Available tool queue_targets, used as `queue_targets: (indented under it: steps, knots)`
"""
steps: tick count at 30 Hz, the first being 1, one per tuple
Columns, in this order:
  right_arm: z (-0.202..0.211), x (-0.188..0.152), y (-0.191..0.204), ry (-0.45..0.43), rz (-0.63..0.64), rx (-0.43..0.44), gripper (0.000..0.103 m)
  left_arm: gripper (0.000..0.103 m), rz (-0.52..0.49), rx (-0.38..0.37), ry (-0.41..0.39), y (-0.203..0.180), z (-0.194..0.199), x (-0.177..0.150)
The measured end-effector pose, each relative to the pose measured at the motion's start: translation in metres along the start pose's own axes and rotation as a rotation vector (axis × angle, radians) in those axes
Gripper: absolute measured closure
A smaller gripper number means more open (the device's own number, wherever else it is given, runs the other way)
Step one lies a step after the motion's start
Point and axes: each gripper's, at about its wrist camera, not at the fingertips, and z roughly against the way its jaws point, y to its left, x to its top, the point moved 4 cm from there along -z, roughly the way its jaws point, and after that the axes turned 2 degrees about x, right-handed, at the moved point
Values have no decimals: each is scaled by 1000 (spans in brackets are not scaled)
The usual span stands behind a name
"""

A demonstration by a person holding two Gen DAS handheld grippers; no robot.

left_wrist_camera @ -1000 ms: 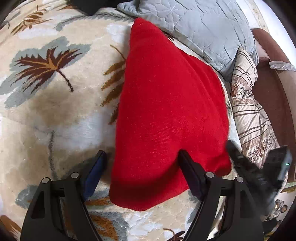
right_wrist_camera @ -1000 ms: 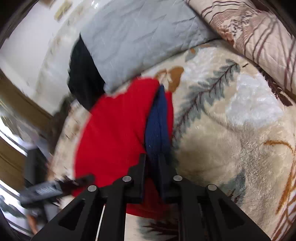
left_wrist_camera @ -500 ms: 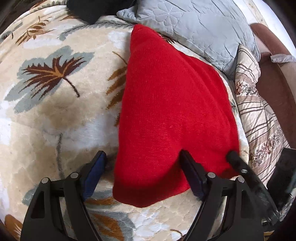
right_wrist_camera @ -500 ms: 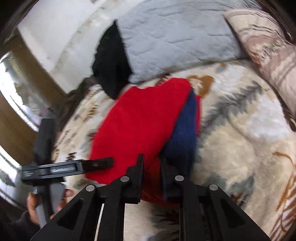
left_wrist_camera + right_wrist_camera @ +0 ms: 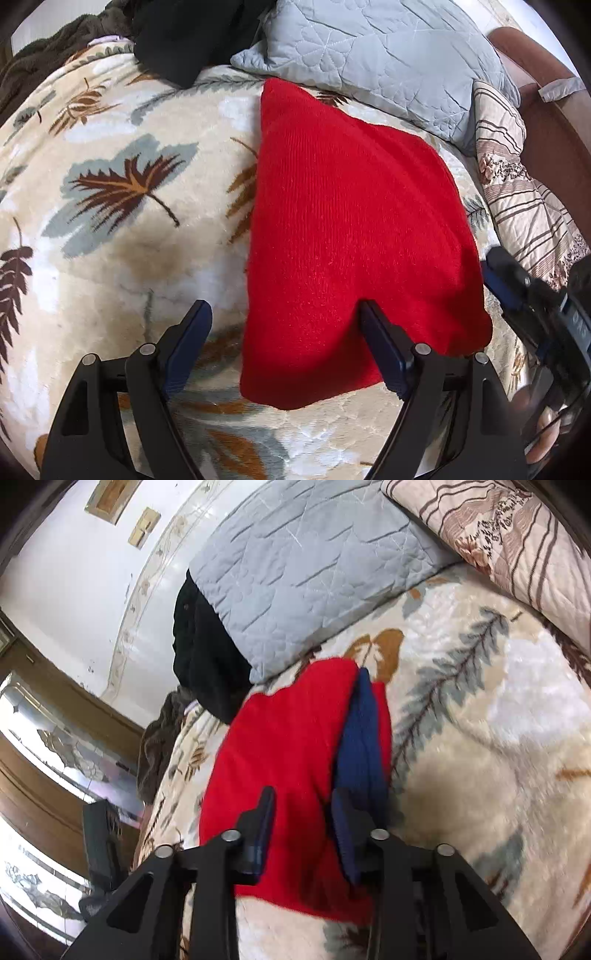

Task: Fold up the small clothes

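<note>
The red garment runs toward 12 o'clock; its near edge is straddled by the spread left gripper, while the right gripper, part-open, is probably free of it

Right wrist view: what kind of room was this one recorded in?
Most likely a bedroom: a leaf-patterned blanket covers a soft surface, a grey quilted pillow and a striped pillow lie at its head, and a red knit garment lies on top.

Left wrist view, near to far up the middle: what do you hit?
Left gripper, open → red knit garment, folded on the leaf-print blanket → grey quilted pillow at the far edge.
</note>
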Motion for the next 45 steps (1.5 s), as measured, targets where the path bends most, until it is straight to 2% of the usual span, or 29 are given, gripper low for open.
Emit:
queue_targets:
  steps: [2,5,13,15,16,17,22,24,25,27,28,30,31,34,35,38,40,41,42,44,45]
  knots:
    - [-9,4,2,-3,2,-13,61,20,3,2,-8,3,3,2]
    - [-26,4,2,15,4,-55,60,20,8,9,-19,5,5,5]
    - [-40,4,5,11,18,-52,61,20,-5,30,-44,6,9,15]
    - [-41,4,4,9,22,-58,64,20,-5,30,-44,5,9,17]
    - [-41,3,5,9,31,-67,71,20,-4,30,-42,5,8,18]
    - [-41,3,6,5,49,-82,87,20,-5,28,-41,5,9,19]
    - [-19,9,17,-81,97,-66,89,20,8,-12,-41,10,11,24]
    - [-33,5,-4,-15,34,-117,88,20,41,-37,-25,17,9,28]
    - [-40,1,-14,18,-6,-123,87,20,55,-51,-14,19,8,30]
    - [-36,3,-18,4,-69,-69,81,20,83,-77,-12,25,9,40]
    - [-30,8,-15,-19,-77,-45,79,20,91,-74,-18,27,9,45]
    - [-14,21,-10,-119,-55,-57,72,20,105,-69,-29,28,8,60]
    - [-10,26,-9,-144,-50,-60,65,20,113,-76,-21,26,4,70]
    - [-16,33,-8,-170,-39,-26,65,20,110,-85,-3,18,-10,85]
    - [-23,32,-6,-155,-12,-45,68,20,98,-64,7,14,-19,88]
    - [-59,24,-14,-22,77,-245,76,18,82,-56,46,8,-41,88]
    - [-56,25,-14,-41,56,-227,75,17,106,-86,66,12,-42,89]
    - [-47,30,-15,-52,22,-189,68,18,122,-118,75,16,-39,89]
    - [-39,33,-17,-70,5,-173,66,18,137,-148,82,21,-36,89]
    - [-22,35,-28,-94,-52,-109,39,18,177,-227,103,31,-31,86]
    - [-20,35,-33,-87,-82,-78,32,18,198,-273,121,34,-31,83]
